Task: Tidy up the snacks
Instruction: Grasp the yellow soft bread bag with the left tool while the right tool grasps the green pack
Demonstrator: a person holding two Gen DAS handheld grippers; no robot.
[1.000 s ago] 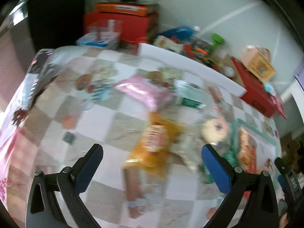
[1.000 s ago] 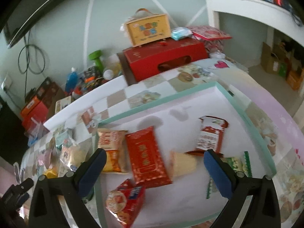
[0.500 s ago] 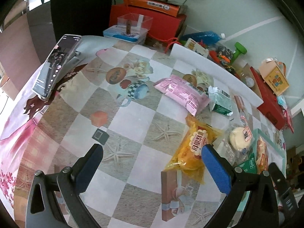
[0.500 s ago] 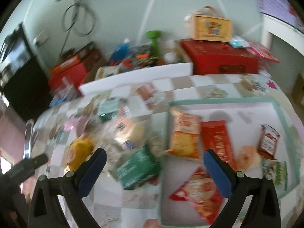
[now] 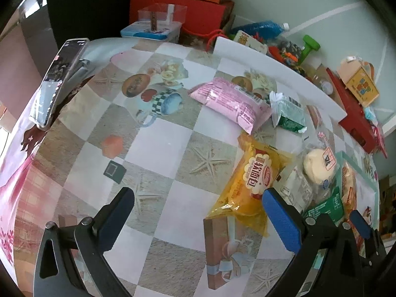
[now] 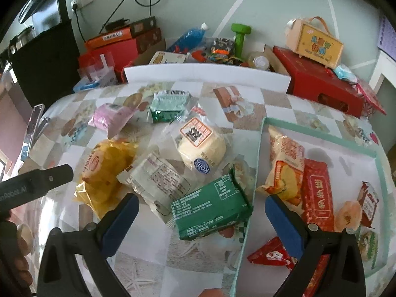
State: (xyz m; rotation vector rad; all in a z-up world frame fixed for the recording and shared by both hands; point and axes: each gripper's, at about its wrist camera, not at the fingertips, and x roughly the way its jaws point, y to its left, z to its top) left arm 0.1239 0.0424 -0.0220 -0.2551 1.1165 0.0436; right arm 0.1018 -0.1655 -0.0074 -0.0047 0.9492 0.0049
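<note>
Meanwhile, two green packets (image 6: 210, 206), one yellow (image 6: 104, 173)

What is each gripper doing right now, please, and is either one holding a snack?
Left gripper: open, holding nothing, above the tablecloth.
Right gripper: open, holding nothing, above the green packet.

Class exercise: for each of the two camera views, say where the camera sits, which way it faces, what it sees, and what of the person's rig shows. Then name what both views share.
Left wrist: sits on the left tool, looks forward and down over the checked table at the phone, pink packet and yellow packet; its own open fingers show, and the right tool at far right.
Right wrist: sits on the right tool, faces the green packet and tray; open fingers show, the left tool at left.
Shared: yellow packet, pink packet, bun.
</note>
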